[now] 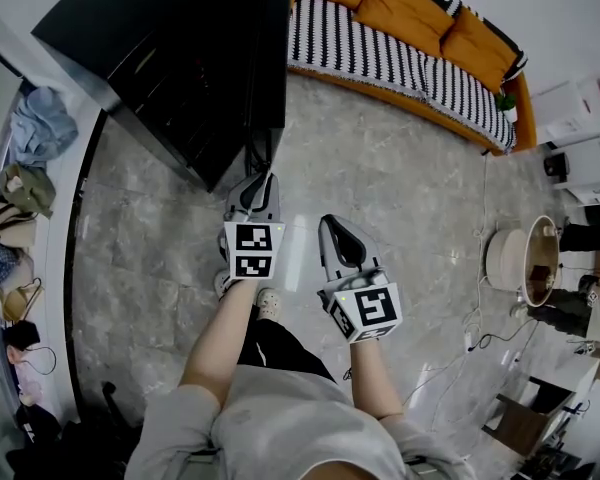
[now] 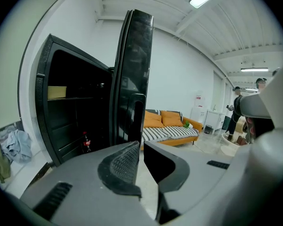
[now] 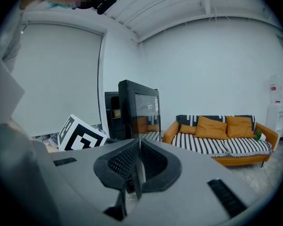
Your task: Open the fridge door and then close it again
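Fridge door (image 1: 272, 68) stands open at 11 o'clock. Left tool (image 1: 260, 180) sits just by its free edge, jaws pressed together, empty. Right tool (image 1: 332, 230) is also closed and empty. Likely risks: tips skid off the glossy panel, or a hard shove slams it. Stone-look floor (image 1: 380, 168); sofa (image 1: 400, 48) at 1 o'clock; cables (image 1: 477, 308) at 4, a trip hazard.

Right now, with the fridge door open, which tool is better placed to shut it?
Left. The left tool is close to the edge of the fridge door and points at it; the right tool sits further back and aside.
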### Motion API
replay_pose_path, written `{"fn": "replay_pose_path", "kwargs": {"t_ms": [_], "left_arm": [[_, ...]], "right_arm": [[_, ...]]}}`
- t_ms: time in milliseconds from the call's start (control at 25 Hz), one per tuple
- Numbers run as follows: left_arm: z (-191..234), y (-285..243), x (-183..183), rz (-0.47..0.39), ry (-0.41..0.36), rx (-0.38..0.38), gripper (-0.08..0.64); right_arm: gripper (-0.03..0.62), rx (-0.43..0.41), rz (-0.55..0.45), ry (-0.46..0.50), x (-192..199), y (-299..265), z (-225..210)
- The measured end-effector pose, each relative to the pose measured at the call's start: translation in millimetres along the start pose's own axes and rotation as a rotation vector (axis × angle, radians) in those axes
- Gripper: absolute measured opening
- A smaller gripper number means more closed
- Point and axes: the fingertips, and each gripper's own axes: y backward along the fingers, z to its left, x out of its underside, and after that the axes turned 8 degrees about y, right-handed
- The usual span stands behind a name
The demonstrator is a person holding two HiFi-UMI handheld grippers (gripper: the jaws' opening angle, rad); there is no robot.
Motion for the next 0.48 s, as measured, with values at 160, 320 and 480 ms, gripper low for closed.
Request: {"fn": "replay_pose_path", "kwargs": {"t_ms": [160,320,480], "left_arm": [[-14.2,-5.7,1.4,0.01,-0.026,0.03,0.029],[-24.0,-10.6,0.8,0.018,-0.035,0.048,0.026],[-28.6,-12.0,2.2,0.023,-0.04,0.06,0.025]], "right_arm": [[0.025,0.011,0.002,-0.003,0.8,3.4,-6.0],[0.026,0.019,0.001,-0.006,0.2,5.8,-12.2],[0.026,0.029,0.0,-0.006,1.2,8.5,-14.7]]}}
